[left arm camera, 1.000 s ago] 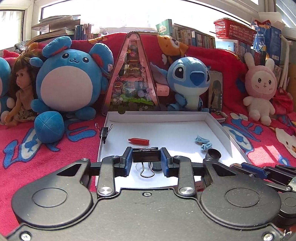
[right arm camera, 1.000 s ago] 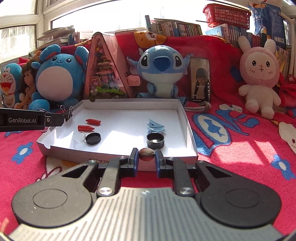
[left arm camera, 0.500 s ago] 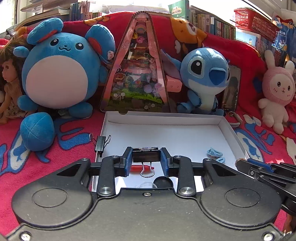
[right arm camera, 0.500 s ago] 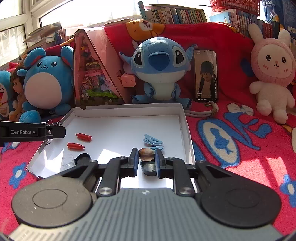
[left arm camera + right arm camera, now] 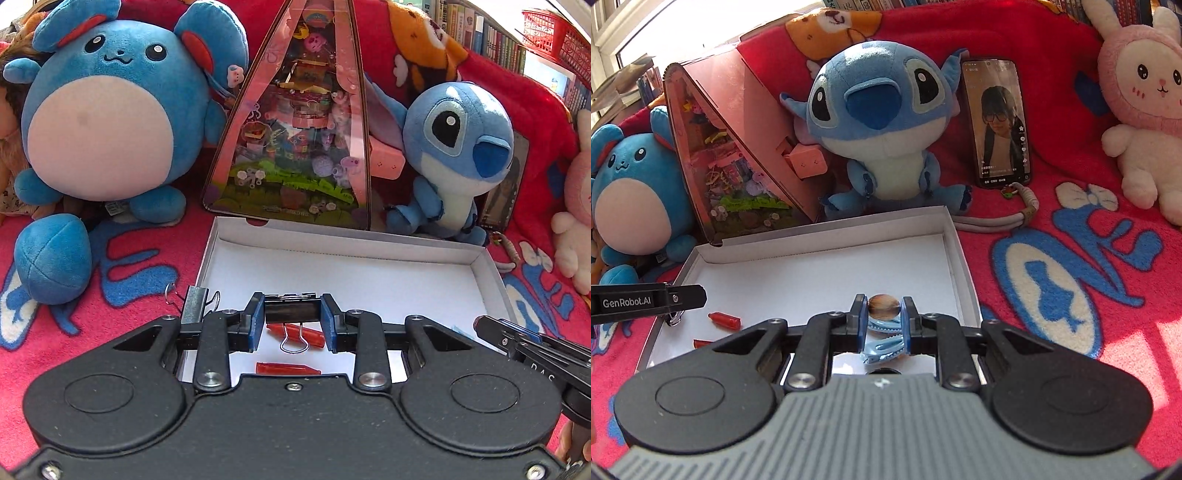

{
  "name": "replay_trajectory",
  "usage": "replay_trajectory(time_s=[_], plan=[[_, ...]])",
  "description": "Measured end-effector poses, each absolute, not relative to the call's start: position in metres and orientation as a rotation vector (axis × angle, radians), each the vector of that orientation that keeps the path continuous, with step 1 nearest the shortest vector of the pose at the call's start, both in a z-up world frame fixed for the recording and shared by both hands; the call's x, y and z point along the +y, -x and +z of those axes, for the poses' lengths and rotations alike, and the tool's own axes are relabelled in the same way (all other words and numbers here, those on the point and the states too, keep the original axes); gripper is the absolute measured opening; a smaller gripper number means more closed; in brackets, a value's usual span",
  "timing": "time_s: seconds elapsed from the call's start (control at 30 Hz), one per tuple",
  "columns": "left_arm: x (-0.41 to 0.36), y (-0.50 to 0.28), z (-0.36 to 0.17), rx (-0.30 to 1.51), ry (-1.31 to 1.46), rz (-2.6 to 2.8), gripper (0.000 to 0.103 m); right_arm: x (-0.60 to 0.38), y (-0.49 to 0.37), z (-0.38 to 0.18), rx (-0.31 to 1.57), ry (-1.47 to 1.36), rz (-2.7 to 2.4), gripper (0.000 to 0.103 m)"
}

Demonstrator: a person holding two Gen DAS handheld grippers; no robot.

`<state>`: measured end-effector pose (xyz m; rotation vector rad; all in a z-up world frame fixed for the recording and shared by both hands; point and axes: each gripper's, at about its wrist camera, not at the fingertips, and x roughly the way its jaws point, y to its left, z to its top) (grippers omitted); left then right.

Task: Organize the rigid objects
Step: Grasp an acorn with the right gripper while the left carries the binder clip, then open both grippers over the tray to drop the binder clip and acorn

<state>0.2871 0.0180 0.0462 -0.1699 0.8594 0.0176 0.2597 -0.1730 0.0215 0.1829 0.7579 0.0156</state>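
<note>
both grippers have moved forward over the white box (image 5: 347, 243). the left gripper (image 5: 291, 317) with its binder clip (image 5: 291, 312) now hangs above the red caps (image 5: 295, 332); the right gripper (image 5: 882, 317) with its bead (image 5: 882, 306) hangs above the blue hair clips (image 5: 882, 345).

Left gripper (image 5: 291, 320) clamps black binder clip (image 5: 291, 312) over white box (image 5: 369, 280); two red caps (image 5: 295, 334) below.

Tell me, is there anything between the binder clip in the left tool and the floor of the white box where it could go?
Yes. Directly under the binder clip, held shut in the left tool, lie two red caps on the white box floor. The bare floor beyond them looks free.
</note>
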Motion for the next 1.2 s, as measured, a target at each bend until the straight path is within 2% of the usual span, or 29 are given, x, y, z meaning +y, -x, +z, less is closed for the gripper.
replay_trajectory(time_s=[0.7, 1.13, 1.2], plan=[[0.023, -0.304, 0.016, 0.908, 0.162, 0.071, 0.03, -0.178, -0.29, 0.001, 0.815, -0.232, -0.04, 0.023], [0.018, -0.301, 0.011, 0.873, 0.118, 0.087, 0.031, -0.178, -0.293, -0.003, 0.817, -0.224, -0.039, 0.023], [0.018, -0.3, 0.011, 0.87, 0.114, 0.086, 0.037, -0.178, -0.292, -0.003, 0.812, -0.223, -0.036, 0.027]])
